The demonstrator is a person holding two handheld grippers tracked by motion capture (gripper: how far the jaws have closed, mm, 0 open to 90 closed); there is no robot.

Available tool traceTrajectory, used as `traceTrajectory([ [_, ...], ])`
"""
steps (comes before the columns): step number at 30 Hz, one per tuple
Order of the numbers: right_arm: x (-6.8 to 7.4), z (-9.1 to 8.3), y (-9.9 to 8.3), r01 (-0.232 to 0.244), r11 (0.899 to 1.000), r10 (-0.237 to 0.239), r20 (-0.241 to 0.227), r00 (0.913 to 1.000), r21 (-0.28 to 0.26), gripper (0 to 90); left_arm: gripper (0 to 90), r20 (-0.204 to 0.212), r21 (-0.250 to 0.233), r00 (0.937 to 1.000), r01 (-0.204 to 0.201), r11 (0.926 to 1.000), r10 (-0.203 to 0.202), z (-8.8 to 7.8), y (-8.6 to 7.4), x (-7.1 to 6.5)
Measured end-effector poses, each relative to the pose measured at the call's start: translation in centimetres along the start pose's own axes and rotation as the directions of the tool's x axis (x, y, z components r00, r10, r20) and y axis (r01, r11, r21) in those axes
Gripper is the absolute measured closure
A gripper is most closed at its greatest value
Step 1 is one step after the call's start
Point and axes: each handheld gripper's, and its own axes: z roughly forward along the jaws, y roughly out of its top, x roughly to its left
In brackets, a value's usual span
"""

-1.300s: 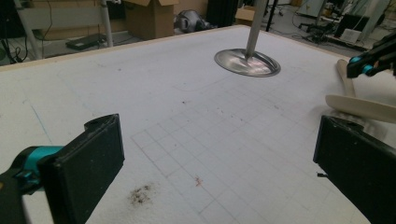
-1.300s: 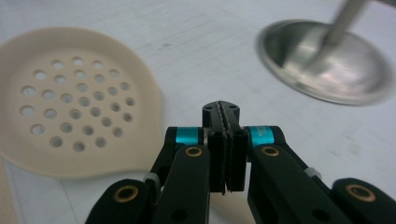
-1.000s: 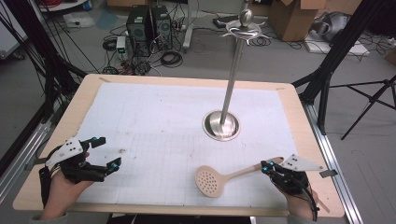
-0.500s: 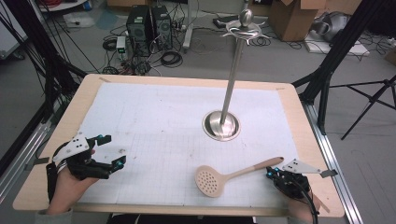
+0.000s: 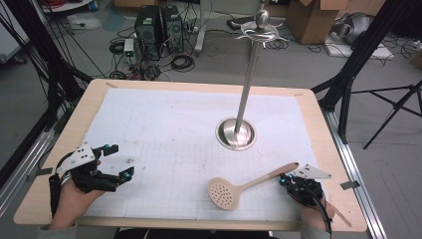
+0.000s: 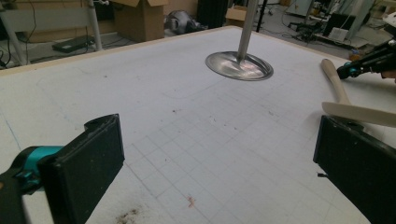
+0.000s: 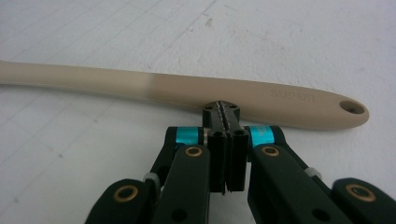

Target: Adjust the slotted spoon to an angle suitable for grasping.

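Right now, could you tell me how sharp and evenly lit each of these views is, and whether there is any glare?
High view: even light, slightly soft, with a bright sheen on the stand's metal base. Left gripper view: the jaws are blurred up close, the base mirrors the room. Right gripper view: the skimmer handle is fairly sharp, the right gripper casts a faint shadow beside it, and the mat is bright.

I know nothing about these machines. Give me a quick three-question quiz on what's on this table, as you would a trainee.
1. True or false: the right tongs are shut, with nothing between them.
2. Which tongs are open: A left, B right?
3. What lies just ahead of the right tongs' tips?

Key:
1. True.
2. A.
3. The handle of the skimmer; its holed head points towards the left tongs, and the stand is behind it.
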Motion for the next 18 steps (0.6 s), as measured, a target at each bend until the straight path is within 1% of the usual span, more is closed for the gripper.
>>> traceTrajectory([
  [3, 0.1, 0.5, 0.4, 0.009, 1.000, -0.009, -0.001, 1.0000, -0.002, 90.0, 2.1, -0.006, 0.002, 1.0000, 0.001, 1.0000, -0.001, -0.2, -0.1, 0.0],
  [7, 0.0, 0.9, 0.7, 0.006, 1.000, -0.006, -0.007, 1.0000, -0.001, 90.0, 2.1, -0.018, 0.004, 0.9998, 0.001, 1.0000, -0.001, -0.7, -0.3, 0.0],
  [12, 0.0, 1.4, 1.2, 0.016, 1.000, -0.016, 0.000, 0.9999, -0.001, 90.0, 2.2, -0.032, 0.000, 0.9995, 0.006, 1.0000, -0.006, -1.3, -0.5, -0.1],
  [17, 0.0, 2.1, 1.7, 0.024, 1.000, -0.024, -0.015, 0.9996, -0.003, 90.0, 2.1, -0.047, -0.009, 0.9989, 0.008, 0.9999, -0.008, -2.1, -0.6, 0.1],
  [18, 0.0, 2.2, 1.8, 0.020, 1.000, -0.020, -0.021, 0.9996, -0.002, 90.0, 2.2, -0.050, -0.009, 0.9987, 0.010, 0.9999, -0.011, -2.3, -0.6, 0.1],
])
